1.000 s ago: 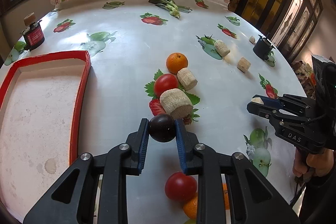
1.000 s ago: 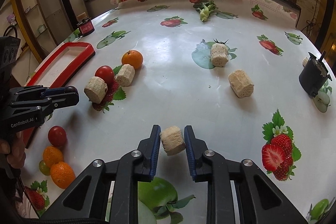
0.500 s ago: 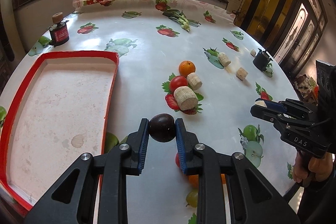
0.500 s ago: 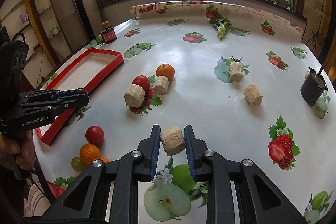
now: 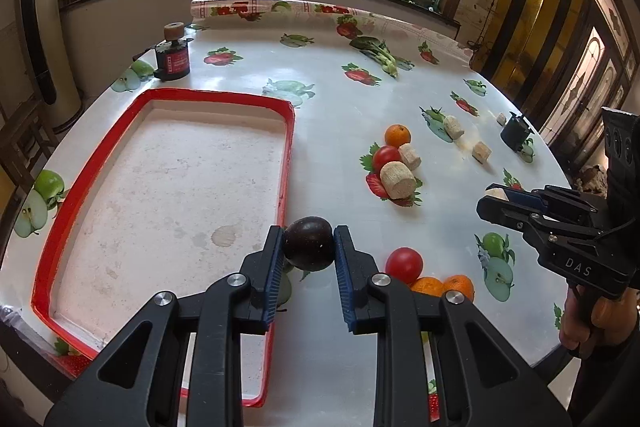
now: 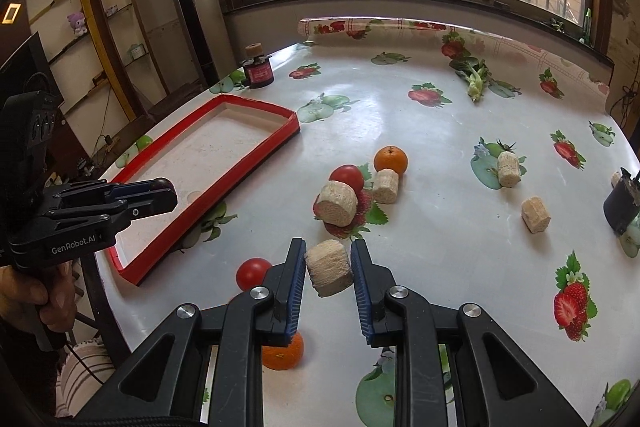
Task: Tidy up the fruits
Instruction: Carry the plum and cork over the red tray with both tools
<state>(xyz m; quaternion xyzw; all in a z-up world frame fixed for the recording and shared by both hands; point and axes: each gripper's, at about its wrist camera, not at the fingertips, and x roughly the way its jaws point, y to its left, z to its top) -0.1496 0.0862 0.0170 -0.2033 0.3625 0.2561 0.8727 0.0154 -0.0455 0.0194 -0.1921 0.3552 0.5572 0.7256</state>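
Note:
My left gripper [image 5: 309, 245] is shut on a dark purple plum [image 5: 309, 243] and holds it above the right rim of the red tray [image 5: 285, 163]. My right gripper [image 6: 329, 269] is shut on a beige cork-like cylinder [image 6: 329, 267], held above the table's near edge. The left gripper also shows in the right wrist view [image 6: 160, 193], over the tray [image 6: 256, 157]. Loose on the table are a red tomato [image 5: 404, 264], two oranges [image 5: 444, 286], and a further group with an orange [image 5: 397, 135], a tomato [image 5: 386, 155] and cylinders [image 5: 397, 181].
A dark jar with a cork lid [image 5: 173, 55] stands behind the tray. A black cup [image 5: 515, 134] sits at the far right. Two more cylinders [image 6: 535, 214] lie to the right. A leafy vegetable [image 5: 380, 53] lies at the back. The table edge is close in front.
My left gripper has risen and moved left with the plum, from beside the fruit cluster to over the tray's right rim. My right gripper has lifted back with the cylinder.

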